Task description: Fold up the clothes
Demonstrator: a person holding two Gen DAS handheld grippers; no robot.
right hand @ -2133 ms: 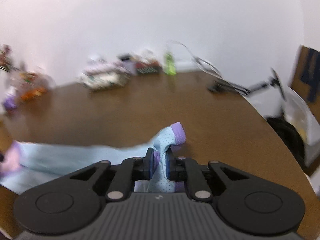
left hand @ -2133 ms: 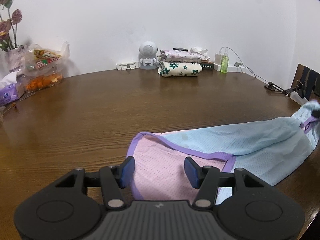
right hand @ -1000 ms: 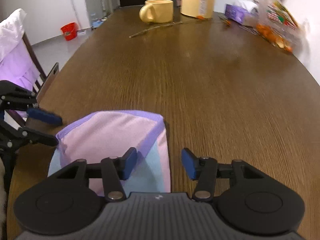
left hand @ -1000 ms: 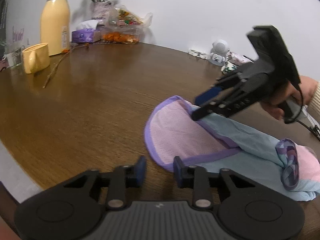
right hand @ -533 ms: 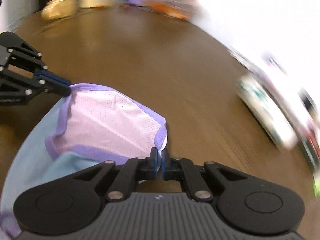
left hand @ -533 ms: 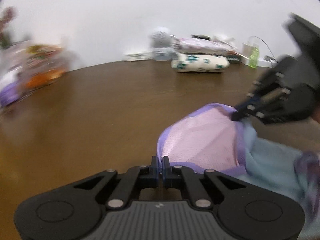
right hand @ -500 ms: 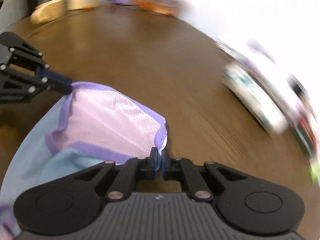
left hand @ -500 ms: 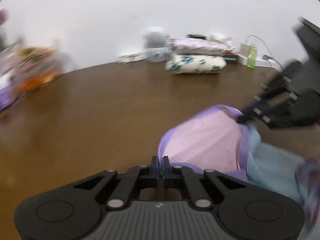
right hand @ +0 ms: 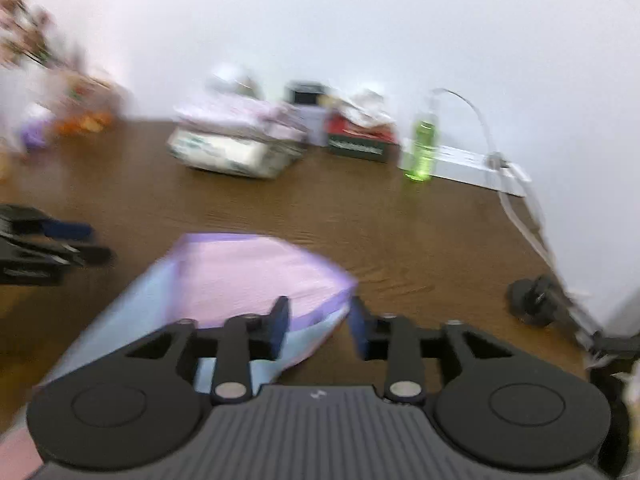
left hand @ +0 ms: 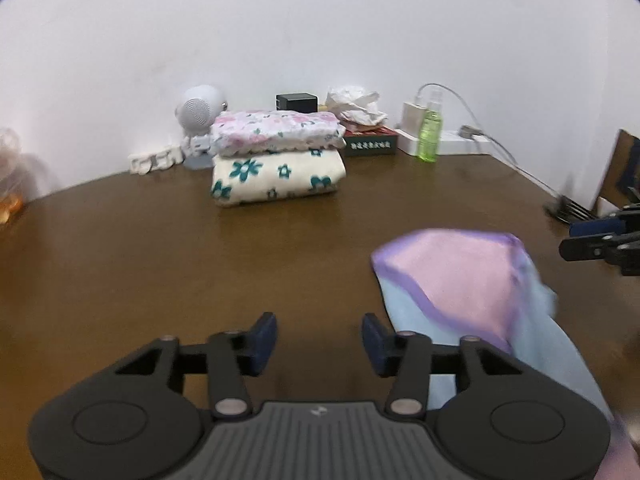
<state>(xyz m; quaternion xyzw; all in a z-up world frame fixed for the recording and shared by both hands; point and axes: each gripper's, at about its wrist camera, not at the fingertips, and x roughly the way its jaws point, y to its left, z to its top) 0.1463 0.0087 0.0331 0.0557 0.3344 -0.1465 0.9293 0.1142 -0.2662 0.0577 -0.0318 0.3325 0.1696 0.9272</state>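
Note:
A pink and light-blue garment [left hand: 460, 276] with purple trim lies folded over on the brown wooden table [left hand: 200, 264]. My left gripper [left hand: 319, 338] is open and empty, just left of the garment's near edge. My right gripper [right hand: 318, 326] is open over the garment's right corner [right hand: 248, 272]; nothing is held. Each gripper shows in the other's view: the right gripper [left hand: 600, 240] at the far right, the left gripper [right hand: 44, 240] at the far left. The right wrist view is motion-blurred.
Two folded floral garments [left hand: 276, 160] are stacked at the back by the wall, next to a white round gadget [left hand: 200, 114], a dark box [left hand: 370, 142], a green bottle [left hand: 430, 136] and a power strip with cable [right hand: 472, 162]. A snack bag [right hand: 80, 116] sits back left.
Both grippers were shut on the garment's pink edge half a second ago. Now both are open, and the garment lies released on the table. Both cameras have swung toward the back wall.

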